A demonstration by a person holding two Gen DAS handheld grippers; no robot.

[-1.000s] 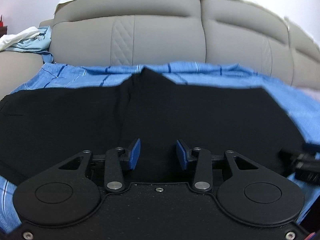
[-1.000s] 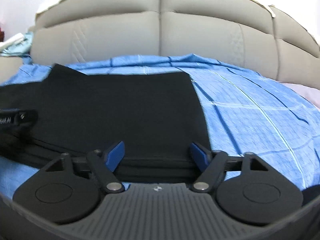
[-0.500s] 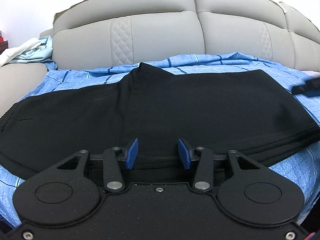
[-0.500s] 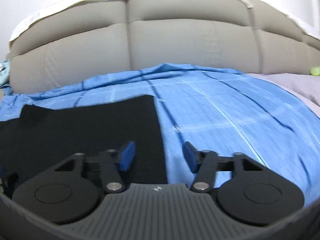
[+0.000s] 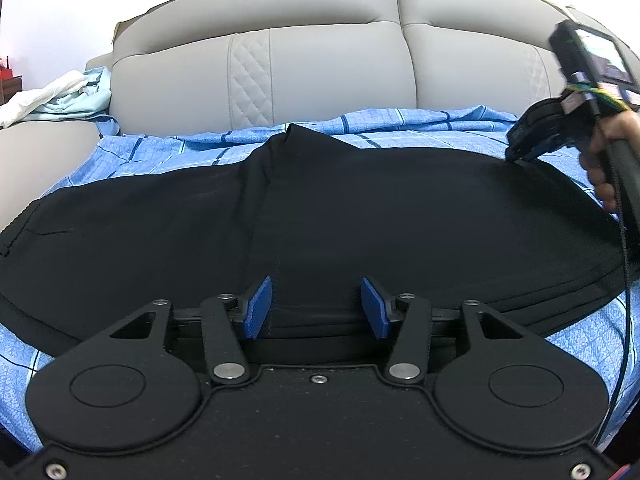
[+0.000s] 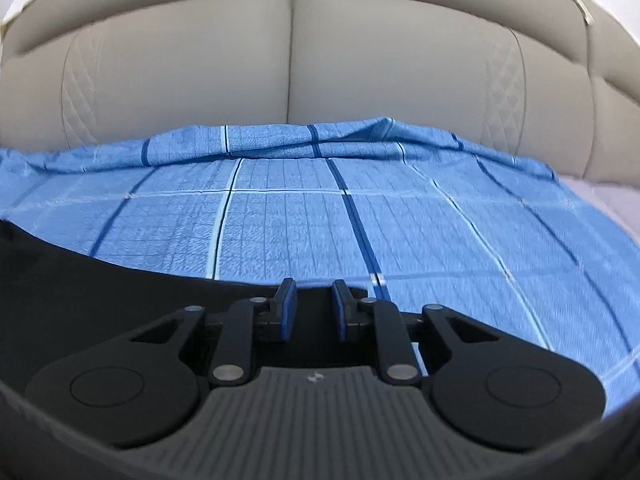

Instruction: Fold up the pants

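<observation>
Black pants [image 5: 360, 216] lie folded lengthwise on a blue checked sheet [image 5: 160, 152], with a layered fold edge near me. My left gripper [image 5: 316, 306] is open, its blue pads either side of the near fold edge. My right gripper [image 6: 314, 306] has its pads close together with a narrow gap, over the far right corner of the pants [image 6: 100, 300]. It also shows in the left wrist view [image 5: 520, 148], touching the pants' far right corner. I cannot tell whether it grips cloth.
A grey padded headboard [image 5: 320, 60] stands behind the sheet. A white and pale-green heap of cloth [image 5: 64, 100] lies at the far left. The sheet [image 6: 400, 220] stretches to the right of the pants.
My right gripper has moved to the pants' far right corner and its pads have closed most of the way. My left gripper has stayed open at the near fold edge.
</observation>
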